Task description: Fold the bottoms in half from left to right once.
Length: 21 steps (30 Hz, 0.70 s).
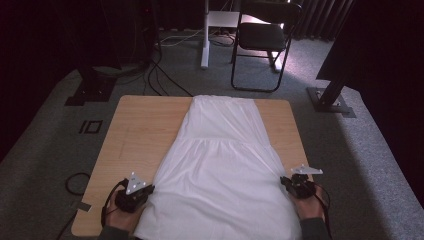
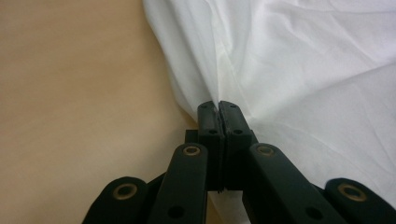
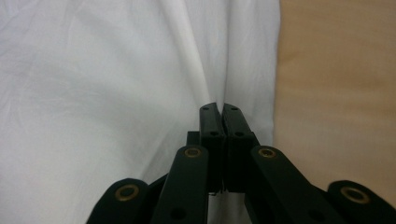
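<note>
While the white dress [image 1: 220,165] lies spread flat down the middle of the wooden table [image 1: 145,125], its narrow end far from the person and its wide hem at the near edge, each gripper has hold of one side of it. At the lower left of the high view the left gripper [image 1: 148,189] sits at the cloth's left edge, and the left gripper view shows its jaws pressed together with a pinch of white fabric [image 2: 280,70] gathered into a fold between the tips [image 2: 218,106]. At the lower right the right gripper [image 1: 284,181] meets the opposite edge; its own view shows the jaws likewise closed tight on a ridge of cloth [image 3: 116,93] rising from the tips [image 3: 218,108]. Bare tabletop lies beside each pinch. A black chair [image 1: 265,35] stands on the grey carpet beyond the table.
</note>
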Motion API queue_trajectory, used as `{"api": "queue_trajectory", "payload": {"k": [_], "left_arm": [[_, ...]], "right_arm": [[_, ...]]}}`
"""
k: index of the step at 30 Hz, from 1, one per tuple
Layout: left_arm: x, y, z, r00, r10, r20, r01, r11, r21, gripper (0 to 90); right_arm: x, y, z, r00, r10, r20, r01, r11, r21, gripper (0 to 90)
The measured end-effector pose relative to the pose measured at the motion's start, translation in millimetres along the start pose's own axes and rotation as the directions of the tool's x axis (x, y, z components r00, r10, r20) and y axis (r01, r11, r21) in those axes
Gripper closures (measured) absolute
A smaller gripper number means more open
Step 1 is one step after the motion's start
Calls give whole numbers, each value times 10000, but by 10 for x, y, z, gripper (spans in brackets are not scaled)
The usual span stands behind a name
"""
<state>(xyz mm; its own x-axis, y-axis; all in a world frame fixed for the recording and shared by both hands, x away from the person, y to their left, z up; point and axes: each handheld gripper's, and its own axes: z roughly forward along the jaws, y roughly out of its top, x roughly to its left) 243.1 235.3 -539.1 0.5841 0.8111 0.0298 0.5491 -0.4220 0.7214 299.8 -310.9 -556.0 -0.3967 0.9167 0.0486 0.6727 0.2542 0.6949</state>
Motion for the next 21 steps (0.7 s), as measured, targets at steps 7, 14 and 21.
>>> {"api": "queue_trajectory", "payload": {"k": [7, 14, 21], "left_arm": [[61, 107, -109, 9994, -326, -78, 317, 9956, -879, 565], [286, 754, -129, 9980, 98, -628, -204, 9851, -1709, 453], [487, 1255, 403, 9997, -180, -168, 153, 9891, -1466, 422]], "right_arm": [[15, -116, -235, 9972, 659, -361, -663, 9977, -120, 594], [-20, 572, -145, 9986, -68, -517, -1, 9913, -1315, 607], [-7, 1182, 479, 9955, -58, -941, -17, 9969, -792, 639]]}}
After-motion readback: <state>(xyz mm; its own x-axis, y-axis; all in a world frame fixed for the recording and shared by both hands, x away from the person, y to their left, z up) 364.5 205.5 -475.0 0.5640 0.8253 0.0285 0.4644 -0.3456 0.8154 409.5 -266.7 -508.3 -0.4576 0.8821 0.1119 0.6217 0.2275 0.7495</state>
